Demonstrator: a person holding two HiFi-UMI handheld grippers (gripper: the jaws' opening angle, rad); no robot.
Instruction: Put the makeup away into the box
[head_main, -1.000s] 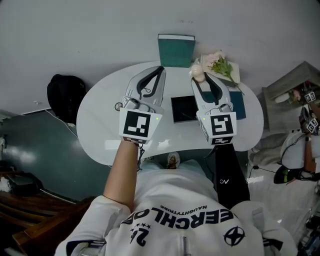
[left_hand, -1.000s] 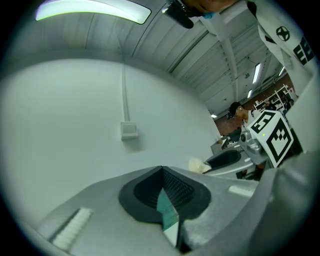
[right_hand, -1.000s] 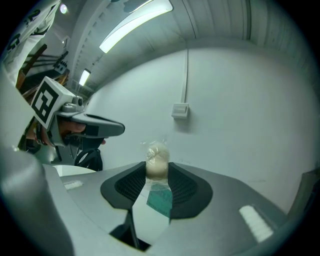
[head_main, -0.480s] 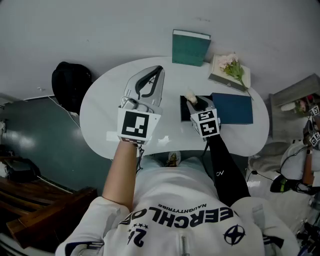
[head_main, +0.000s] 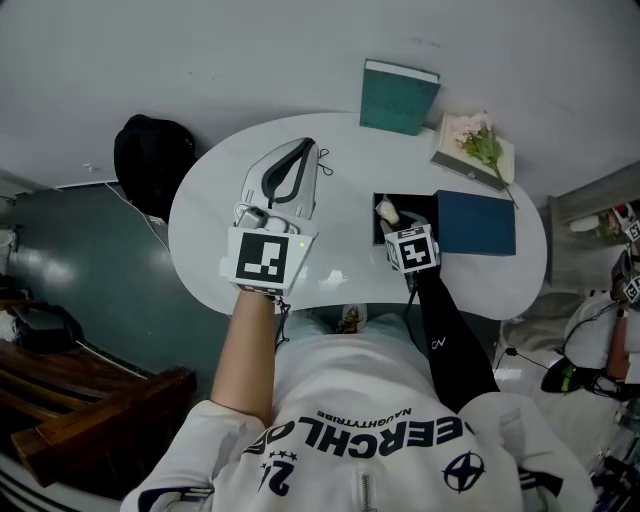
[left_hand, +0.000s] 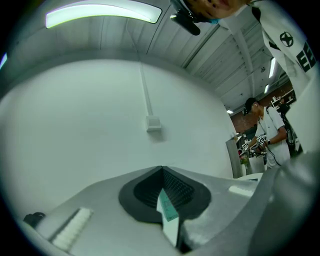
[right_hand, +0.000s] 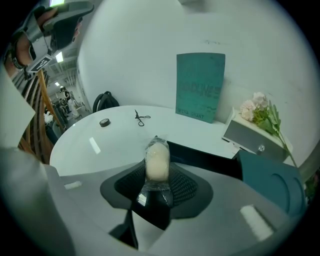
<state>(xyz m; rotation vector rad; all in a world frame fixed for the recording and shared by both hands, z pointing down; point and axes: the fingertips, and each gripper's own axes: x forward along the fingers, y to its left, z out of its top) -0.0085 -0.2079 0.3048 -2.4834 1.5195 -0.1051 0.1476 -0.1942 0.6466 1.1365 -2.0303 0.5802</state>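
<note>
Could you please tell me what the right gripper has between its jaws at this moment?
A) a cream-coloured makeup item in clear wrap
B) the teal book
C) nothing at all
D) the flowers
A: the right gripper view shows the right gripper closed on the cream makeup item, with the dark pads against its sides, and in the head view it sits over the open black box.

Head view looks steeply down on the worktop (head_main: 210, 225). Left gripper view faces level at a wall (left_hand: 90, 125). Right gripper view tilts down, close, sharing worktop, box (head_main: 420, 208) and teal book (head_main: 398, 97) with it.
</note>
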